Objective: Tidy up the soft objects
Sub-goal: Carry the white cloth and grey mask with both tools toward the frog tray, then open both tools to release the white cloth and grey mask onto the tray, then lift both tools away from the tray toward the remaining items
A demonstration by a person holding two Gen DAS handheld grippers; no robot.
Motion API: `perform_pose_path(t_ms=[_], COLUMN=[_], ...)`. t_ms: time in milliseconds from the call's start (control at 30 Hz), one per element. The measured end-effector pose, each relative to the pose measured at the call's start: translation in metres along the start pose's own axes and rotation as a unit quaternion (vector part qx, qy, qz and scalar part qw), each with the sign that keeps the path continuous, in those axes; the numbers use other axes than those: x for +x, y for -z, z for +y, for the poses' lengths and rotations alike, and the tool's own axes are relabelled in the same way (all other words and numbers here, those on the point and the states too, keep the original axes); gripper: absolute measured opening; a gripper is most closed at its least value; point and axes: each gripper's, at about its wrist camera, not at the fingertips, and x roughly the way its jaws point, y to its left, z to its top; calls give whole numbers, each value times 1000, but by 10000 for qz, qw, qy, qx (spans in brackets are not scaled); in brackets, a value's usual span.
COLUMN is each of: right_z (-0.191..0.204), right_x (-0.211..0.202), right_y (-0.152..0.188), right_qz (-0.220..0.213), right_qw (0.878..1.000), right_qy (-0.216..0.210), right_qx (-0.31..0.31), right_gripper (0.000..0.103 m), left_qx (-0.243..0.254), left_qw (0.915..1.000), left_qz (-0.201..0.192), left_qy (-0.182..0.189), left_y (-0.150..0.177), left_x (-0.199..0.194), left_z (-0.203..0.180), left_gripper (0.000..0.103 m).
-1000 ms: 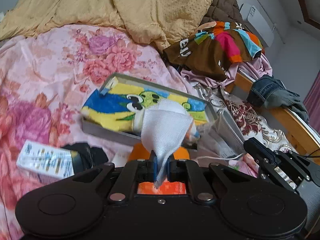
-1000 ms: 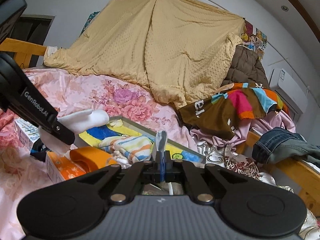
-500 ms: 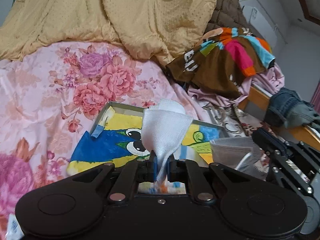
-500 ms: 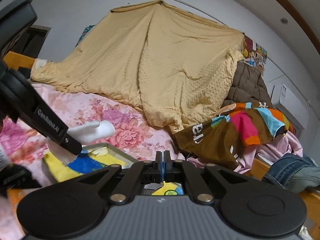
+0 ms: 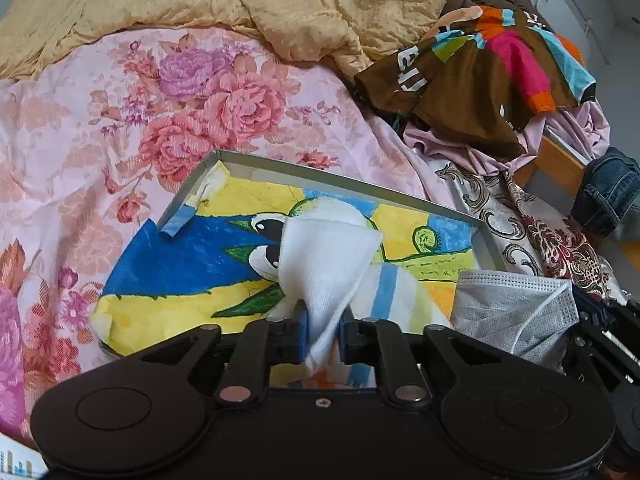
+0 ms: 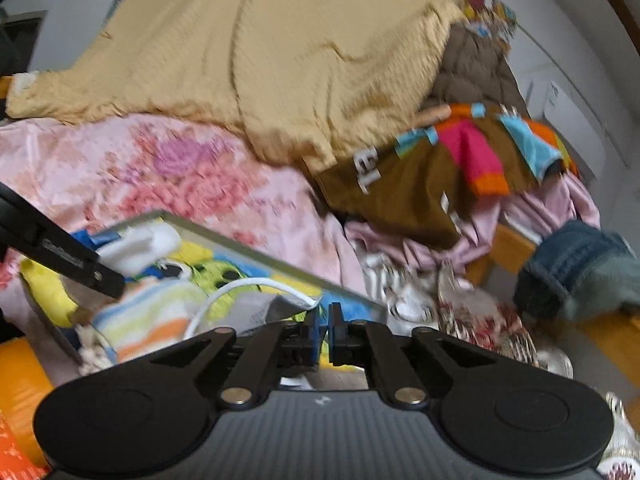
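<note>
- White knit, looking like a sock [image 5: 324, 256], dangling limp over the grey tray [image 5: 328, 176] on the flowery bedspread. Probably weighing next to nothing. Being pinched at one bunched end by the left gripper [image 5: 323, 330], fanning out wide above the jaws and flopping forward. Opening those jaws right now too, with cloth between them and touching both pads.

- Agreeing on soft and light. Not worrying about breakage or slipping, counting on that fuzzy weave to grip fine on rubber. Worrying more about snagging, i.e. clinging to a pad instead of dropping. Taking hold at a gathered edge like that, never mid-panel, otherwise just pushing cloth around.

- Wondering about the right gripper [image 6: 324, 320]. Showing only a thin slit, so basically closed. Sitting right at a corner of the grey face mask [image 5: 512, 308], next to a curling white ear loop. Not managing to tell whether pinching the mask or not, blaming the blur in that view.

- Same. Noticing a striped sock [image 5: 386, 292] lying in the tray, right under the white one, on top of a painted cartoon sheet. Guessing at a drop beside it.
</note>
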Motion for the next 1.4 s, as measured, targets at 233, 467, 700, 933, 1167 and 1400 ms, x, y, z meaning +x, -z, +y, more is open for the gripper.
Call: perform_pose_path(t_ms=[233,467,700,933,1167,1400], right_z=[-15,-35,-46,-55,-70,-97], right_x=[-1,-7,-13,-17,-18,-27], right_y=[6,6,6,6,7,4], right_qz=[170,183,211,411,411,423], right_qw=[9996,9981,9974,9962,9950,9936], right_qy=[16,127,97,-58,-89,-131], right_qx=[207,576,678,760,902,1035], right_gripper=[31,63,81,92,95,101], left_qx=[82,173,354,492,741,541], left_qw=[10000,9998,9991,9986,9972,9984], left_qz=[-8,-74,-223,-184,-28,-107], left_qy=[-41,-56,-100,3,126,101], left_y=[-1,1,4,13,30,30], left_x=[-7,-22,-40,-48,-30,-20], left_z=[-12,-21,-32,-48,-73,-79], left_gripper=[30,46,60,65,65,65])
